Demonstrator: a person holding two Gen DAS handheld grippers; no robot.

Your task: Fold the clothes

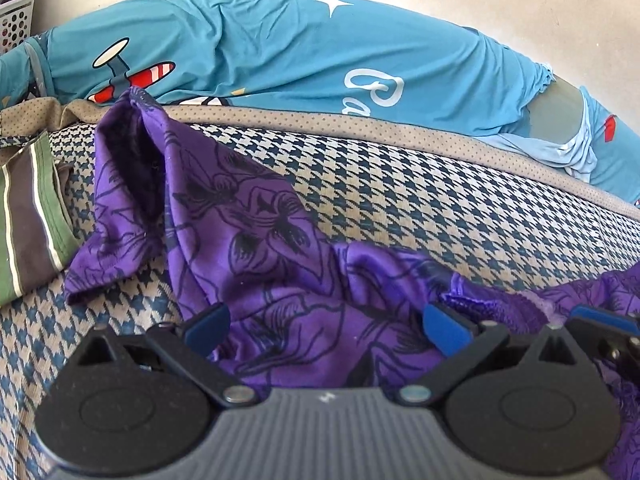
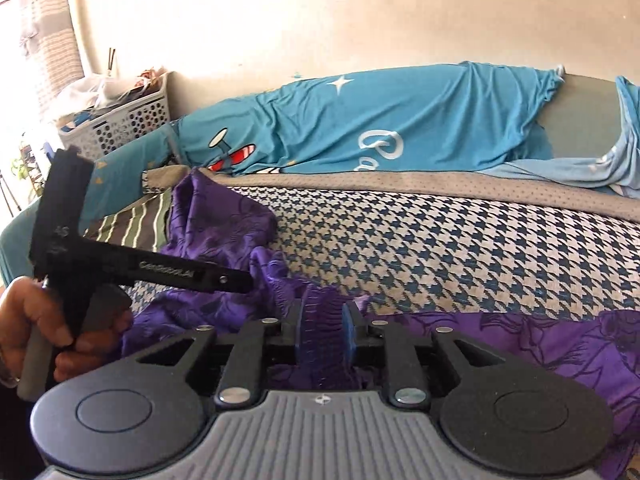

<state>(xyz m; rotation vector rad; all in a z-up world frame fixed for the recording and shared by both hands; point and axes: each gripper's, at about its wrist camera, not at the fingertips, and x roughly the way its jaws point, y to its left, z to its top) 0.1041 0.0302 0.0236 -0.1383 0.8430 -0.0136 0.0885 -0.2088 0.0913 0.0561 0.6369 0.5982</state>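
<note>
A purple garment with a dark flower print (image 1: 256, 248) lies crumpled on the houndstooth bed cover (image 1: 400, 200). My left gripper (image 1: 326, 326) stands open, its blue fingertips (image 1: 208, 322) spread wide over the purple cloth without pinching it. In the right wrist view my right gripper (image 2: 325, 334) is shut on the gathered elastic band of the purple garment (image 2: 322, 320), which fills the narrow gap between the blue pads (image 2: 352, 334). The left gripper's black body (image 2: 132, 270) shows at the left there, held by a hand (image 2: 24, 328).
A striped green and grey garment (image 1: 28, 216) lies at the left. A turquoise cover with a plane print (image 2: 360, 120) drapes a bolster along the wall. A white perforated basket (image 2: 120, 120) full of things stands at the back left.
</note>
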